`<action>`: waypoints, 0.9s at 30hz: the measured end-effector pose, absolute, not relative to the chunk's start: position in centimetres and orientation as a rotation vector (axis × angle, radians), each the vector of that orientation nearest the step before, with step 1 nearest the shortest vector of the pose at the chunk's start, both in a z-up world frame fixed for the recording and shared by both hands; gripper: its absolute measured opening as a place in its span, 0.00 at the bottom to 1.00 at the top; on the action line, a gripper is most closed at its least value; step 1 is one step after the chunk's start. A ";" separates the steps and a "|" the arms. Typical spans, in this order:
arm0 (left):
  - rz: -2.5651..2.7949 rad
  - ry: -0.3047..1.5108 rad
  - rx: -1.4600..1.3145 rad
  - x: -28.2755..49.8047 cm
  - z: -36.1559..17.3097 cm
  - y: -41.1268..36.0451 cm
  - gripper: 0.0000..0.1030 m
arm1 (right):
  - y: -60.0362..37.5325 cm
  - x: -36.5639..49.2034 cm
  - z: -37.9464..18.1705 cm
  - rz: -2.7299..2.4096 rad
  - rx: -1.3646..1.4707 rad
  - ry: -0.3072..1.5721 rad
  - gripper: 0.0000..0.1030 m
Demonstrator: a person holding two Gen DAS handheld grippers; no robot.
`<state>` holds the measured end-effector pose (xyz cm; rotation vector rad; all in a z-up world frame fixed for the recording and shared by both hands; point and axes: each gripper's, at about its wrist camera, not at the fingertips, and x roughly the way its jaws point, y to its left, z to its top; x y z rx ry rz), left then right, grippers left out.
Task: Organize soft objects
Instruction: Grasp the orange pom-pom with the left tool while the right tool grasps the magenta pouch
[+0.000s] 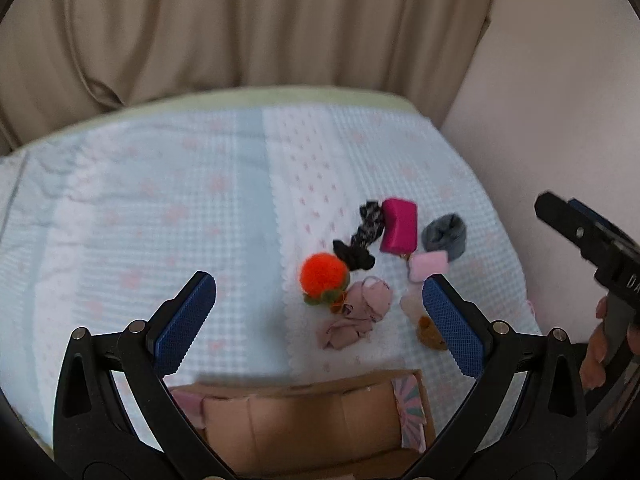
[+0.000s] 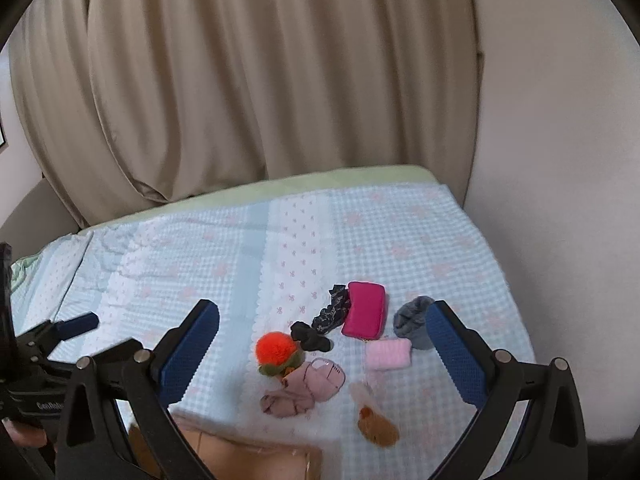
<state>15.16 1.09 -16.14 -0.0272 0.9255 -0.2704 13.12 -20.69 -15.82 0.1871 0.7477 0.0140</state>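
Note:
Several soft things lie in a cluster on the bed: an orange pom-pom toy (image 1: 323, 274) (image 2: 277, 349), a magenta pouch (image 1: 398, 225) (image 2: 364, 314), a black patterned scrunchie (image 1: 365, 229) (image 2: 333, 312), a grey rolled sock (image 1: 445, 237) (image 2: 412, 319), a small pink pad (image 1: 429, 265) (image 2: 389, 353), a pink face mask (image 1: 366, 304) (image 2: 316, 379) and a brown plush (image 1: 429, 334) (image 2: 377, 426). An open cardboard box (image 1: 304, 416) (image 2: 256, 460) sits nearest me. My left gripper (image 1: 320, 316) hangs open above the box. My right gripper (image 2: 322, 356) is open above the cluster.
The bed carries a light blue checked quilt (image 1: 160, 208) (image 2: 400, 236). Beige curtains (image 1: 240, 20) hang behind it and a plain wall (image 2: 560, 160) bounds its right side. A hand holds the right gripper's handle (image 1: 612, 328). The left gripper's body (image 2: 40, 364) shows at the left edge.

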 end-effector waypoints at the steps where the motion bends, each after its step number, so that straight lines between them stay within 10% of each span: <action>1: -0.275 0.950 -0.030 16.4 -17.8 0.6 0.99 | -21.0 14.1 -16.8 0.024 0.192 0.758 0.99; 27: -0.265 1.382 0.041 29.5 -43.0 -7.3 0.91 | -25.1 32.3 -40.8 0.227 0.080 1.082 0.72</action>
